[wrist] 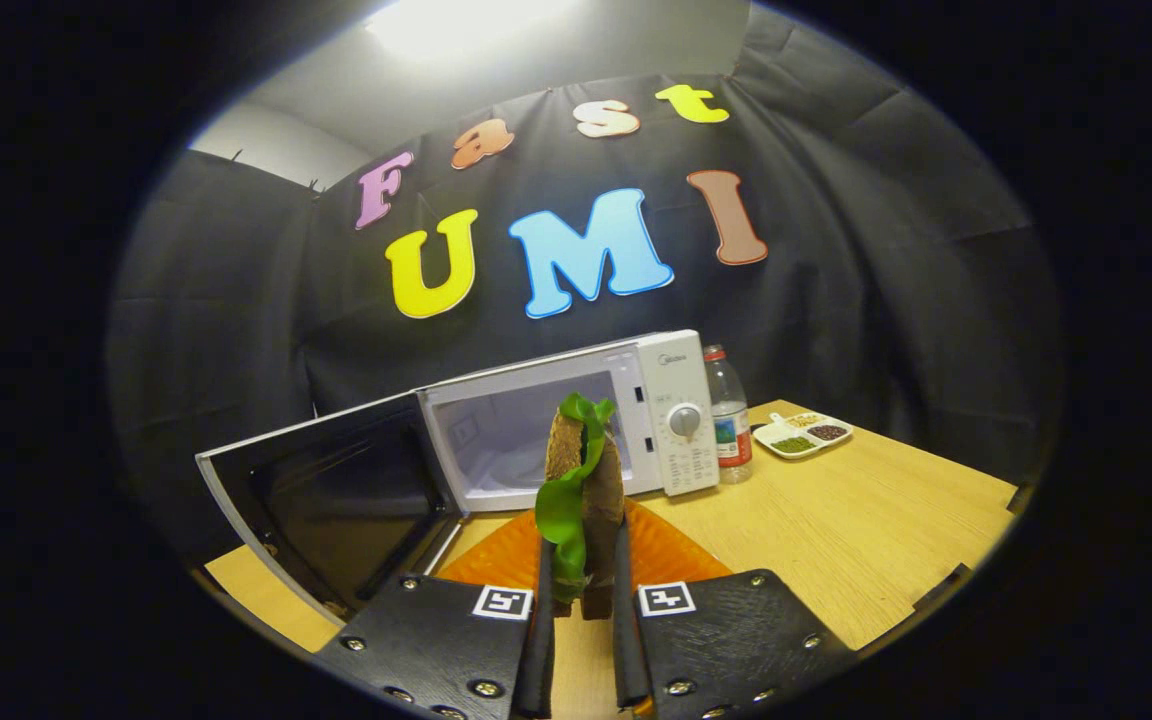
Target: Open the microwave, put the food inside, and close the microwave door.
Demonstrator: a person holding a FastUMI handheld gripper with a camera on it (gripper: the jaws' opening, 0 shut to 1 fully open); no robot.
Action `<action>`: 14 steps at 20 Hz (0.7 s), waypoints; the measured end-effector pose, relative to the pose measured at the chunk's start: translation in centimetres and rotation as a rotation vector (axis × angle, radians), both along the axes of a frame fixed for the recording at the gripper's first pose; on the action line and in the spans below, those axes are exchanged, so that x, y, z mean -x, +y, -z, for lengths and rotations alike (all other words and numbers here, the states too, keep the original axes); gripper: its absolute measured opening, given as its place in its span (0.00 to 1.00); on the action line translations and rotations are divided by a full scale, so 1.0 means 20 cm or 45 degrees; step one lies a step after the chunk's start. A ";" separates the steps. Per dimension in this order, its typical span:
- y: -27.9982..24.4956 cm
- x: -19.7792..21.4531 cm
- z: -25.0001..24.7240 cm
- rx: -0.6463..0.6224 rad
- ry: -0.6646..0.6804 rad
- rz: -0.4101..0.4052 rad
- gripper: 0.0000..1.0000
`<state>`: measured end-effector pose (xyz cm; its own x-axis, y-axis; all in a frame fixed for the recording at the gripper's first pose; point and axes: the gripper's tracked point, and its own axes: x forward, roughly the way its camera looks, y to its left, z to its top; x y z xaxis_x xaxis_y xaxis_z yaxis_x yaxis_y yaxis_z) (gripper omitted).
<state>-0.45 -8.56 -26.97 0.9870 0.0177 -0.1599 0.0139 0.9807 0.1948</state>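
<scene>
Your gripper [584, 575] sits nearest, its two fingers [542, 640] rising on either side of a sandwich [588, 480] — the jaws are clamped on it, one finger pressing each brown bread face. You have it standing on edge and upright, with a strip of green lettuce [564, 505] spilling down the near side and curling over the top. Directly under and behind the sandwich lies an orange plate [671, 550] on the wooden table [856, 530]; whether the bread's lower edge touches the plate you cannot tell from here.

Just beyond the sandwich stands the white microwave [661, 400] with its door [336, 490] swung wide to your left — the pale cavity [501, 440] is open straight ahead of the fingers. Its control panel carries a round dial [684, 421] on the right side. A clear water bottle [729, 415] with a red cap stands just beside the microwave's right edge, and a little farther right a white divided dish [802, 434] holds small portions of green and dark food.
</scene>
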 end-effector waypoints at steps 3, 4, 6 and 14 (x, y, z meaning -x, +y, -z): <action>0.15 -0.17 -0.07 0.071 -0.013 -0.049 0.24; 0.19 -0.23 -0.08 0.104 -0.018 -0.061 0.24; 0.25 -0.35 -0.07 0.181 -0.015 -0.067 0.24; 0.29 -0.84 0.15 0.264 0.100 -0.019 0.24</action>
